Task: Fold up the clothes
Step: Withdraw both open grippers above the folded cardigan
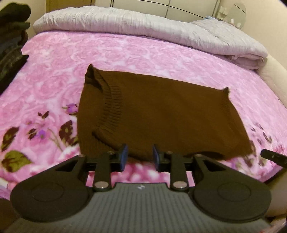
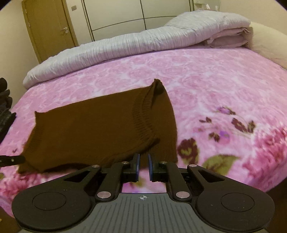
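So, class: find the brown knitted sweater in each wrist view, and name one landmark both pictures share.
Left wrist view: the brown sweater lies mid-frame on the pink floral blanket, ribbed collar toward the left.
Right wrist view: the sweater lies left of centre, ribbed collar toward the right.
Shared landmark: the folded grey-white quilt along the bed's far edge.

A bedroom in a home is shown. A wide bed (image 2: 233,75) is covered with a pink rose-patterned blanket (image 1: 143,53), and a folded pale grey quilt (image 2: 125,46) is laid along its far edge, with a cream padded bed surround (image 2: 269,46) seen at the right. Behind the bed, a wooden door (image 2: 48,30) with a handle and a run of pale wardrobe panels (image 2: 116,16) are set against the wall, and a stack of dark folded clothes (image 1: 12,35) is piled at the left side.
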A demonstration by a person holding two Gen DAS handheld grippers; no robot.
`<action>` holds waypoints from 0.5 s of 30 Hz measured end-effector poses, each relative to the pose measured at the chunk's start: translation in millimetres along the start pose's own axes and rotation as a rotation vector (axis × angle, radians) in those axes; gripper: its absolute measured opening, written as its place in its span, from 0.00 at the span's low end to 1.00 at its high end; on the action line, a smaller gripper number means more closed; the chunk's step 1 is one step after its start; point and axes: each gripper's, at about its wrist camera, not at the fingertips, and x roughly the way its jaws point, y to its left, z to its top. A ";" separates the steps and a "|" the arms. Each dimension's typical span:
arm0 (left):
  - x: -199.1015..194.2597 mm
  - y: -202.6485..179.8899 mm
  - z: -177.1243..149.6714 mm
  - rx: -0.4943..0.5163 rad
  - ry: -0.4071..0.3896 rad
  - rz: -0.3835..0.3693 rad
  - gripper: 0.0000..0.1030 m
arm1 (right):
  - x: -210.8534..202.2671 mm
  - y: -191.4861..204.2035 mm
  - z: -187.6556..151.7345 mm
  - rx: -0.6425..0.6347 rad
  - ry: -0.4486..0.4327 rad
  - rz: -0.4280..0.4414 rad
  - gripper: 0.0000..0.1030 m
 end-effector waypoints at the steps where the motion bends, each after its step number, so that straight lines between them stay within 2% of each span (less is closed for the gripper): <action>1: -9.6 -8.3 -3.9 0.017 0.000 0.007 0.27 | -6.4 0.8 -2.5 0.021 0.000 0.012 0.10; 6: -42.2 -32.5 -18.1 0.087 -0.031 0.033 0.30 | -38.6 6.6 -17.3 0.100 0.012 0.065 0.10; 15: -74.9 -41.7 -41.7 0.130 -0.055 0.071 0.31 | -69.8 15.7 -33.0 0.096 -0.023 0.035 0.11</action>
